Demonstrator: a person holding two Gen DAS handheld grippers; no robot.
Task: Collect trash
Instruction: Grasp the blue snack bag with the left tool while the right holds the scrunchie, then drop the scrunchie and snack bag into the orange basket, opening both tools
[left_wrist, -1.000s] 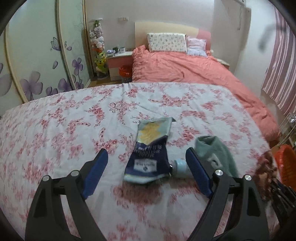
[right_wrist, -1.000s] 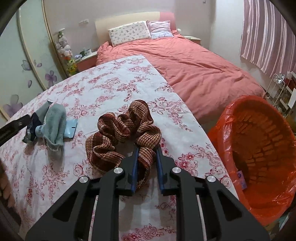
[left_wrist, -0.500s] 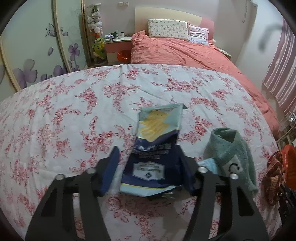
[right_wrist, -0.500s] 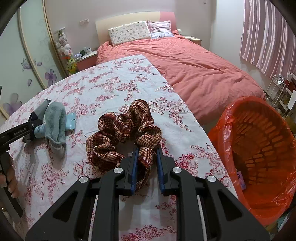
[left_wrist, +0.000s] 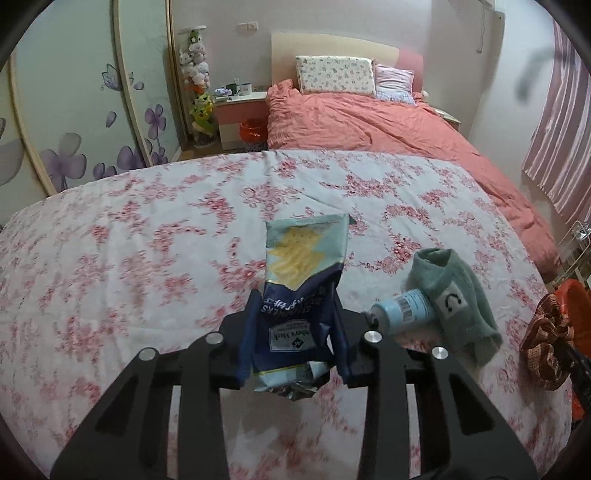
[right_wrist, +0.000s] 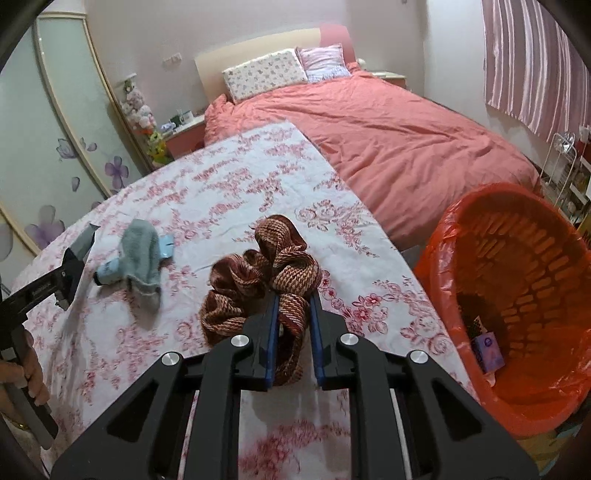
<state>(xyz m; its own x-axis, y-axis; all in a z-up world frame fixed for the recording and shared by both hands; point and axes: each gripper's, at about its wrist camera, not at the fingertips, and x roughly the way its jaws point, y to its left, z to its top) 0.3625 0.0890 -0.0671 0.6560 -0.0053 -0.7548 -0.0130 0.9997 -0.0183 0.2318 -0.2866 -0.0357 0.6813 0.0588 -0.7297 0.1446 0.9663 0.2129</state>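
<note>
A blue and pale snack bag (left_wrist: 295, 273) lies on the floral cover (left_wrist: 129, 258). My left gripper (left_wrist: 295, 299) is closing on its lower end; both blue pads press the crumpled sides. From the right wrist view that left gripper (right_wrist: 70, 269) is at the far left, in a person's hand (right_wrist: 31, 373). My right gripper (right_wrist: 294, 301) is still closing, and its pads squeeze a fold of the brown woven scarf (right_wrist: 266, 269). The orange-lined basket (right_wrist: 436, 254) stands just right of it, below the cover's edge, with a few items inside.
A grey-green sock (left_wrist: 454, 291) lies over a light blue tube (left_wrist: 406, 312) to the right of the bag. Beyond the floral cover is a coral bed (left_wrist: 369, 122) with pillows. A nightstand and wardrobe doors stand at the back left, and striped curtains hang at the right.
My left gripper moved forward around the snack bag and its jaws narrowed from wide open until they clamp the bag. My right gripper kept still on the scarf.
</note>
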